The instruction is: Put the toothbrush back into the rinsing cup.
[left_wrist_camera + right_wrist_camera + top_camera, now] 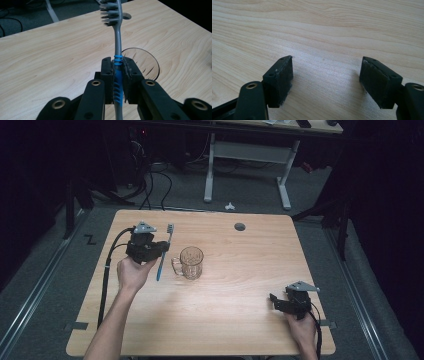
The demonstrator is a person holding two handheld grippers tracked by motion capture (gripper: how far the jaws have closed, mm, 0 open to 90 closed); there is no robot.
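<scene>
My left gripper (161, 247) is shut on a toothbrush (164, 251) with a grey neck and a blue grip, held above the table's left half. In the left gripper view the toothbrush (118, 42) runs up between the jaws of the left gripper (118, 75), bristle head at the top. A clear glass mug (190, 263) stands just right of the brush, handle toward it; its rim (147, 62) shows behind the right jaw. My right gripper (274, 301) rests open near the front right corner, and the right gripper (325, 77) has bare wood between its jaws.
The wooden table (240, 285) has a round grey cable hole (240, 226) near its far edge. Beyond it stands a white-legged desk (250, 155) with cables on the floor. A black cable (106, 275) trails from the left gripper.
</scene>
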